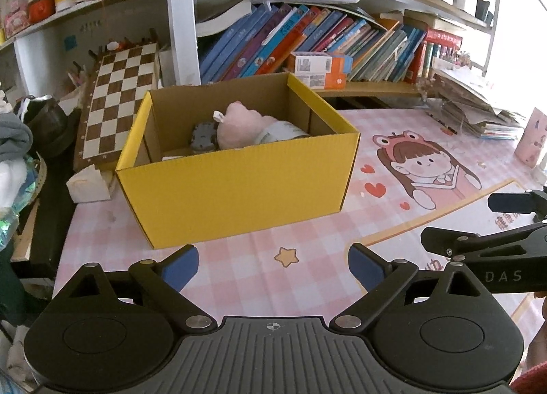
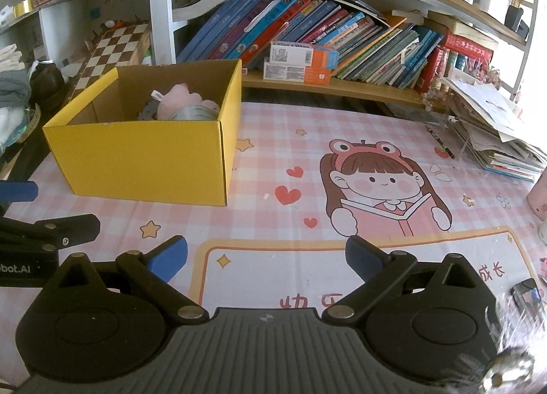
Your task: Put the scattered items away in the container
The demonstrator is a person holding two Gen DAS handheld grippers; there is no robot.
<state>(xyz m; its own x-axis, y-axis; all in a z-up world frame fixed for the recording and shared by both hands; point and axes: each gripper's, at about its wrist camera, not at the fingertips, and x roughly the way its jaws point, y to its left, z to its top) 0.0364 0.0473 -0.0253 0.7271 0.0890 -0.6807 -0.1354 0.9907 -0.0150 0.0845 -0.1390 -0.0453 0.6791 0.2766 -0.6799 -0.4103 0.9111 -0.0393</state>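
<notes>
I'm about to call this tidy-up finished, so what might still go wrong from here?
1. The pink plush toy sits high in the yellow box, near its rim; moving the box might tip it out.
2. The left hand-held gripper and right hand-held gripper, both open and empty, are close side by side and may knock together.
3. A paper stack at the mat's edge looks unstable.

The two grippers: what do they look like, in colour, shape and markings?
The left gripper and right gripper look alike: black linkage arms with silver rivets, round black hubs, a ribbed grey body and blue finger pads. White lettering marks each one's side, "DAS" on the right, "bot.AI" on the left. A red sleeve edge shows.
</notes>
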